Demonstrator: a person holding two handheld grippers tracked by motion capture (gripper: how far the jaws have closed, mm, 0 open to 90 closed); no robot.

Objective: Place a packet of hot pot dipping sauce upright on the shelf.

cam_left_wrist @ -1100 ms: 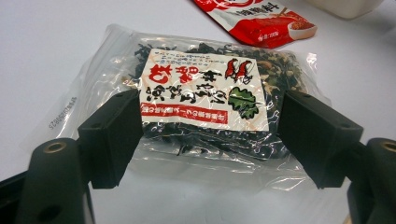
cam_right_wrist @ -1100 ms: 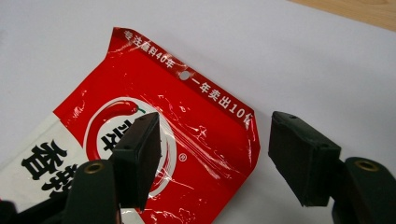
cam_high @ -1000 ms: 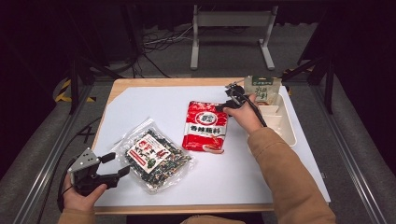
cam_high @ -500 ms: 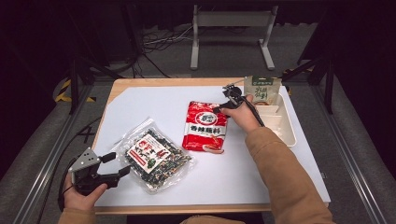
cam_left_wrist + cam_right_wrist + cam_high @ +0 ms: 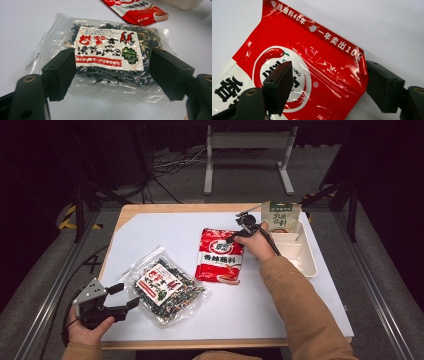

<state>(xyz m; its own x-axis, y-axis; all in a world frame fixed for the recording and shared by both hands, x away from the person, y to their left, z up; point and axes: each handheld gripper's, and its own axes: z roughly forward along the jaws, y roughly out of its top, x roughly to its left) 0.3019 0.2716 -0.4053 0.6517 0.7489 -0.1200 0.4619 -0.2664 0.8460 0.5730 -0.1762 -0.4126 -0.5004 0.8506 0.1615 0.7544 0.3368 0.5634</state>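
Right gripper view: our right gripper (image 5: 327,85), jaws spread, straddles the glossy red plastic sachet (image 5: 294,72) corner; it could slip. Left gripper (image 5: 112,73) gapes too.

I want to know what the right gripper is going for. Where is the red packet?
In the high view the red packet lies mid-table, between the seaweed bag and the white tray; the right gripper is at its upper right corner.

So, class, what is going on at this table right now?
A person works at a white table with a gripper in each hand. The right gripper has its jaws open astride the top corner of the red seasoning packet. The left gripper, also open, faces the clear bag of dried seaweed. Neither packet is lifted. A green packet leans in the white tray.
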